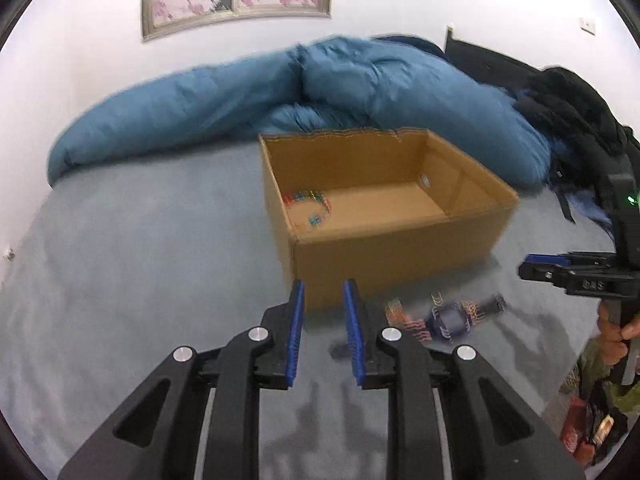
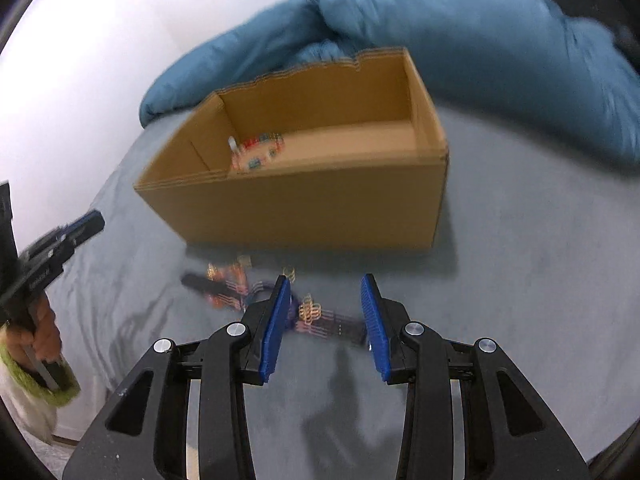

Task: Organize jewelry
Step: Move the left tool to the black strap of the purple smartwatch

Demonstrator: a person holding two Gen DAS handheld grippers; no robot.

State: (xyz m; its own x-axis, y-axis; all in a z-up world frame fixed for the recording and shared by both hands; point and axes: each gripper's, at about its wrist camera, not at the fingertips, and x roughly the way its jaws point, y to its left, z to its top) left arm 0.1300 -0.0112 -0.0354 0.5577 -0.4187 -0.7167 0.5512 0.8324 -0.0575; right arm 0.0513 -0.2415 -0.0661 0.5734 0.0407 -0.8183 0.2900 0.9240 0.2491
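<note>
An open cardboard box (image 1: 392, 268) (image 2: 304, 216) stands on the grey bed sheet (image 1: 140, 260). A colourful beaded piece (image 1: 310, 208) (image 2: 258, 152) lies in its near left corner. In front of the box a second piece of jewelry (image 1: 444, 318) (image 2: 312, 314) lies on the sheet, with a purple body, coloured strands and black ends. My left gripper (image 1: 323, 286) (image 2: 88, 224) hovers left of it, jaws a little apart and nothing between them. My right gripper (image 2: 326, 280) (image 1: 528, 264) is open above that piece, which shows between its fingers without touching the pads.
A bunched blue duvet (image 1: 360, 84) (image 2: 480, 40) lies behind the box against the white wall. Dark clothing (image 1: 568, 108) is piled at the far right. A person's hand (image 1: 612, 332) (image 2: 40, 332) holds each gripper handle. Both views are blurred.
</note>
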